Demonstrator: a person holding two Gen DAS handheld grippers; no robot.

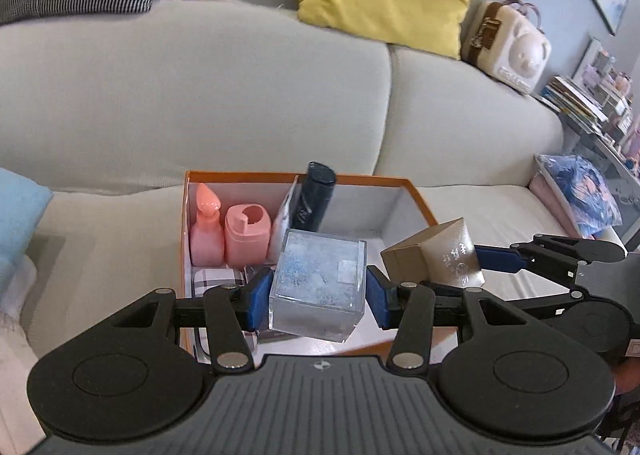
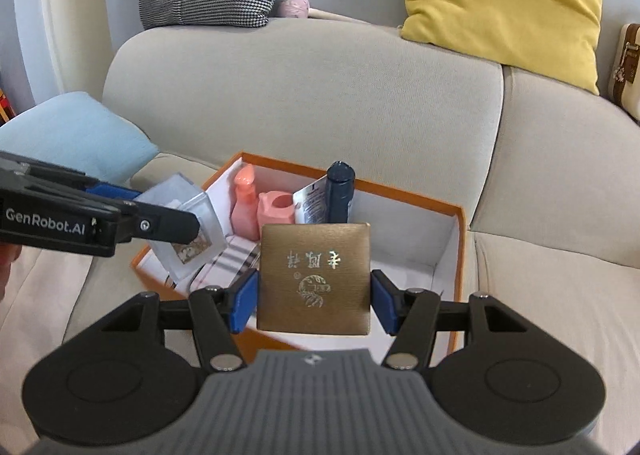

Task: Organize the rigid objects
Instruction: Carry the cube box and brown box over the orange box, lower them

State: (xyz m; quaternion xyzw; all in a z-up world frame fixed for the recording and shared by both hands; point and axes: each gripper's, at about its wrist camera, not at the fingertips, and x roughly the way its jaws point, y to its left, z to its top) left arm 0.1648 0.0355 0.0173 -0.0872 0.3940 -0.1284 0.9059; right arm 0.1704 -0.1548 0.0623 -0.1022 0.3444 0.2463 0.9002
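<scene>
The orange box (image 1: 416,199) sits on the grey sofa (image 1: 200,95). Just above the box, the left gripper (image 1: 318,297) squeezes a clear cube (image 1: 320,279) between its blue pads. Beside it, also over the box, the right gripper (image 2: 314,301) squeezes a gold box (image 2: 314,275). Inside the orange box stand a pink bottle (image 1: 206,229), a pink holder (image 1: 246,233) and a dark tube (image 1: 314,201).
</scene>
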